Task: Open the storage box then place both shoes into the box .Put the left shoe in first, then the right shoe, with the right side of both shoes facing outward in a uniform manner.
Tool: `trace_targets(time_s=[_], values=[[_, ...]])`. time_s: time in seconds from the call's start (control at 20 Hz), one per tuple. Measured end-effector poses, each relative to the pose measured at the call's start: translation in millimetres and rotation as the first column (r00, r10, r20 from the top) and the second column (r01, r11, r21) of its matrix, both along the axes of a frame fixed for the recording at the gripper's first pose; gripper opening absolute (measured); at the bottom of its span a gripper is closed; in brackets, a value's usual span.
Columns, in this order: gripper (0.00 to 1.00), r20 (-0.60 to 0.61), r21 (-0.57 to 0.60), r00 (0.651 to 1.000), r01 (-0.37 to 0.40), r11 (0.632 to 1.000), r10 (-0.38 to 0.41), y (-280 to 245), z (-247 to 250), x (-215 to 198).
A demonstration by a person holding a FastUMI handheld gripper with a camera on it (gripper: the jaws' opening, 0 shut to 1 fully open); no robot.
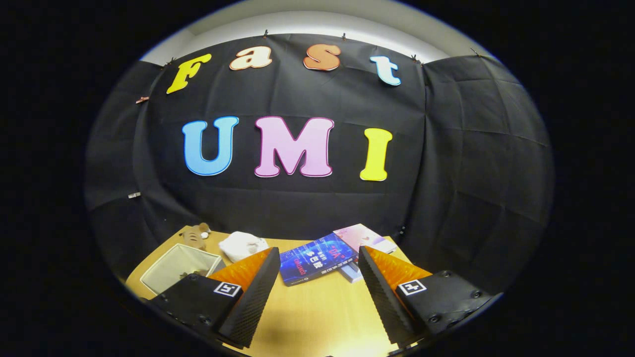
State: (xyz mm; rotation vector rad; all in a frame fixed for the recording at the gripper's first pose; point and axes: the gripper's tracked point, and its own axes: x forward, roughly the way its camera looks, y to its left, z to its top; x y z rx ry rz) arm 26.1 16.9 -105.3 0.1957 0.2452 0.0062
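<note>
Black cloth hangs behind a wooden table point(317, 307). Above it the tool point(315, 292) is held with its fingers wide apart and nothing between them. Just ahead of the fingers lie a blue book point(315, 258) and a pink book point(362, 237). Beyond the left finger stands an open box point(179, 267), with a brown plush toy point(196, 235) behind it and a white crumpled thing point(243, 245) beside it.

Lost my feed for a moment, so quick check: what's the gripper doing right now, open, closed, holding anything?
Gripper: open, fingers spread wide, holding nothing; bare wooden table between them, blue book just ahead.
</note>
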Motion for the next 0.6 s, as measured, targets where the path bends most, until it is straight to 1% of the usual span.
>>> trace_targets(time_s=[0.1,0.3,0.45,0.6], values=[[0.98,0.0,-0.019,1.0,0.026,0.999,-0.026,-18,-7,1],[0.98,-0.004,-0.04,0.998,0.069,0.997,-0.069,-43,-14,-11],[0.98,-0.012,-0.033,0.994,0.11,0.993,-0.11,-58,-24,-21],[0.98,-0.04,-0.028,0.99,0.133,0.991,-0.134,-70,-36,-26]])
